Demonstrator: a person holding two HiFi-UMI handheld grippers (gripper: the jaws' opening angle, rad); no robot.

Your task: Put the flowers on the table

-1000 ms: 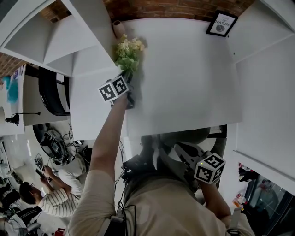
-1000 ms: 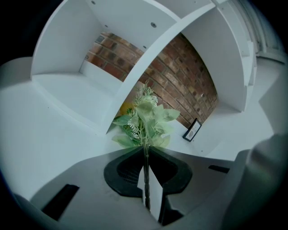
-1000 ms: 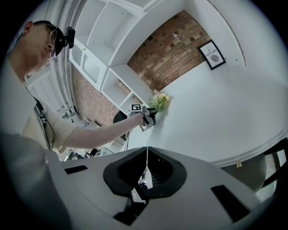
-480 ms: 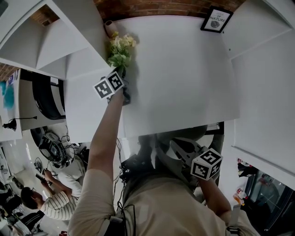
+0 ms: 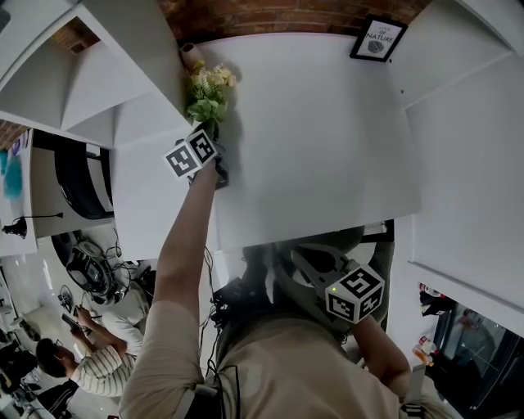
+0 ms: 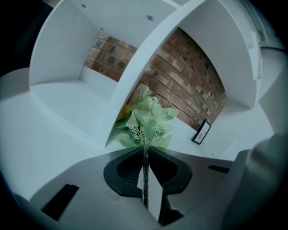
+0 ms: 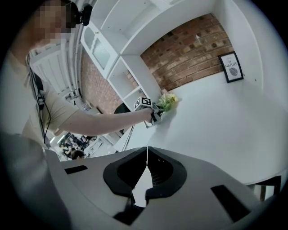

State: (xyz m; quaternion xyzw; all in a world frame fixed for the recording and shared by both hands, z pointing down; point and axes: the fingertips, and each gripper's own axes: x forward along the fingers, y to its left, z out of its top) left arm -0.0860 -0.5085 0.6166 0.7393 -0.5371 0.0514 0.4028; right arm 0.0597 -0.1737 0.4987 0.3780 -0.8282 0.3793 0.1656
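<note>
Right claw (image 7: 146,156): idle, held low by the person's body at the near edge of the surface (image 5: 327,147). Jaws pressed together, nothing between them.

Left arm is stretched out over the near-left part of the surface. Left claw (image 6: 145,155) is nearly closed and pinches the thin stem of the flowers (image 6: 146,119). The stem runs straight up the slit between the two pads, with the green and pale-yellow head sticking out ahead of the tips.

The flowers sit at the surface's far-left corner, right by the white shelf unit (image 5: 123,74). The right claw view puts the bunch low over the surface. Can't tell whether the leaves touch it.

Step, my read: placement, with the flowers carried in over the surface and not yet let go. The next move needs the bunch lowered until it rests on the surface, clear of the shelf side. Then spread the jaws and back out along the stem line so it isn't dragged.

Further back, well apart from the flowers: framed print (image 5: 375,39) at the far-right corner, brick wall (image 5: 270,15) behind.
</note>
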